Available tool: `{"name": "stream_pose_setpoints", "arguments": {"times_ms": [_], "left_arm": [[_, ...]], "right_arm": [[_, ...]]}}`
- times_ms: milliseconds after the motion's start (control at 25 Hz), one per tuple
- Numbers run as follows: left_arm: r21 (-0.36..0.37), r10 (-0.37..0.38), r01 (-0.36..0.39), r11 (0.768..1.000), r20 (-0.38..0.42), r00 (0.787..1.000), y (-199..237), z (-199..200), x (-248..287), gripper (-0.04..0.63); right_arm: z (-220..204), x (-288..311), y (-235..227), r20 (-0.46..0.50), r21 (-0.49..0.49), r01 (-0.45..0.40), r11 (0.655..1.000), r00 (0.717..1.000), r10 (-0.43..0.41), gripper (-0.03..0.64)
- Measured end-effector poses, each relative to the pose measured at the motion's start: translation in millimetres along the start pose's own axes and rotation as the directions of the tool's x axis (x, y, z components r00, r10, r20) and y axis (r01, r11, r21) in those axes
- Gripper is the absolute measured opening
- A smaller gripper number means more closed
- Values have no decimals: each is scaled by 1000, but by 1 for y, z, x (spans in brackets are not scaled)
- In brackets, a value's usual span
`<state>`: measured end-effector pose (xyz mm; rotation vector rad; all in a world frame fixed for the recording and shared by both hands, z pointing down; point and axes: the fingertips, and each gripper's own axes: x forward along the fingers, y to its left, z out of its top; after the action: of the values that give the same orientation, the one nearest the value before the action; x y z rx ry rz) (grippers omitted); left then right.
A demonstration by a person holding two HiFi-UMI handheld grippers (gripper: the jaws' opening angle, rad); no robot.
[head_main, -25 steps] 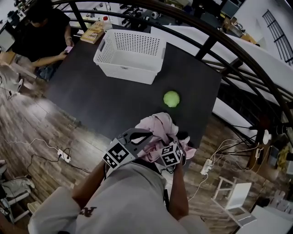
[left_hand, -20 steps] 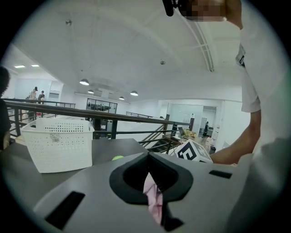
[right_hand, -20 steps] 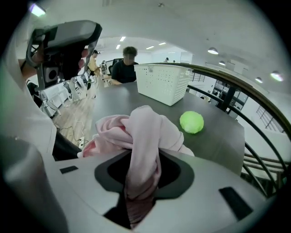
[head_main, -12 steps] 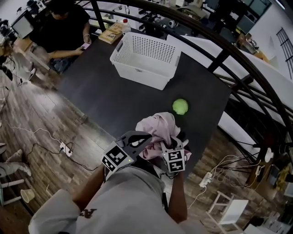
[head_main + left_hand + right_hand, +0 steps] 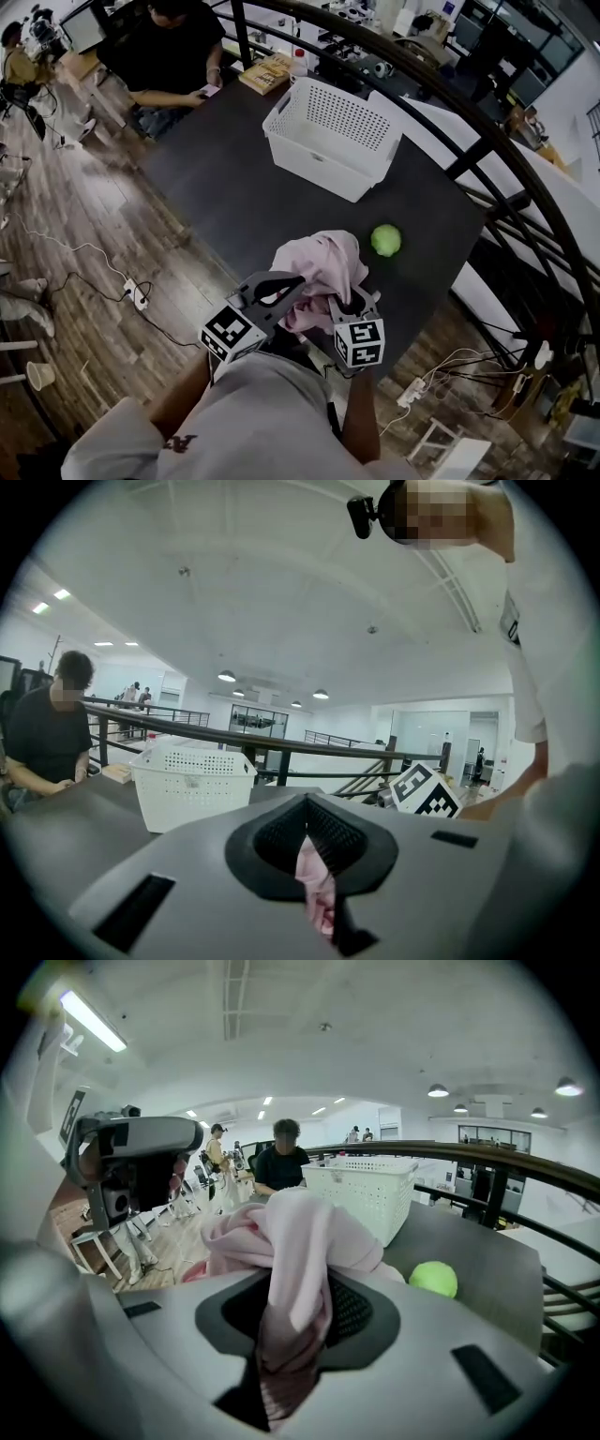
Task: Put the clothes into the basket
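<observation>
A pale pink garment is bunched up above the near edge of the dark table, held between both grippers. My left gripper is shut on a fold of it, pink cloth showing between its jaws. My right gripper is shut on another part, with the cloth draped over and pinched in its jaws. The white perforated basket stands empty at the table's far side; it also shows as the basket and the basket in the gripper views.
A green ball lies on the table right of the garment, ball. A seated person in black is at the far left end of the table. A book and bottle lie behind the basket. A dark railing curves along the right.
The head view has shifted, so the table and basket sit further right and up in frame. Both grippers still hold the pink garment in the same way.
</observation>
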<state>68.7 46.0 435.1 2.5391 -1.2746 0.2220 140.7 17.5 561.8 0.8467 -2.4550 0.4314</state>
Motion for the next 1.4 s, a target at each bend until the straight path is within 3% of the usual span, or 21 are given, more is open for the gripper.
{"name": "stream_pose_setpoints", "arguments": {"times_ms": [240,520,920,1400], "left_arm": [[18,-22,21,1000,79,997,17,24,-20,3],[74,-88,80,994,115,989,48,45,-48,3],[121,-175,158,980,152,973,80,73,-75,3],[99,-115,97,990,199,973,109,107,-59,3]], "right_arm": [[40,-5,15,76,17,19,1000,997,-20,132],[96,-4,33,196,123,69,990,976,-92,132],[158,-4,53,285,208,134,969,939,-191,132],[224,-1,30,399,214,78,974,903,-161,132]]}}
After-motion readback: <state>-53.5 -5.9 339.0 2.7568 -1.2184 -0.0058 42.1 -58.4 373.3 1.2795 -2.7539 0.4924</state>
